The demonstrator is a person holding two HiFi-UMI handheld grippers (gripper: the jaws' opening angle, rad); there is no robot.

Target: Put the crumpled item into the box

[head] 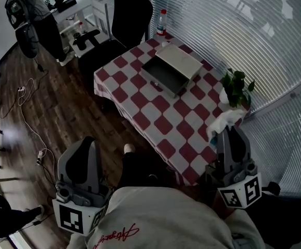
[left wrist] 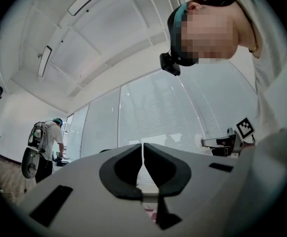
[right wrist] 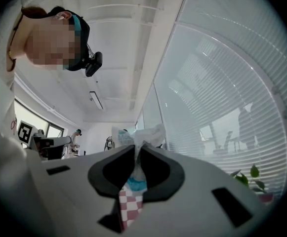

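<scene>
A crumpled white and blue wrapper (head: 226, 121) sticks out past the tips of my right gripper (head: 228, 129), which is shut on it at the near right corner of the checkered table (head: 163, 123). The right gripper view shows the same crumpled wrapper (right wrist: 142, 135) pinched between the dark pads (right wrist: 155, 169), raised well above the cloth. An open grey box (head: 170, 70) with its lid folded back lies at the table's far end. My left gripper (head: 89, 144) hangs shut and empty over the wooden floor, left of the table; its pads (left wrist: 160, 169) meet with nothing between them.
A potted green plant (head: 237, 88) stands at the table's right edge, close to my right gripper. A plastic bottle (head: 162, 23) stands at the far corner. A black chair (head: 103, 48) stands beyond the table, a person (head: 39, 14) farther back. Cables (head: 28, 113) trail across the floor.
</scene>
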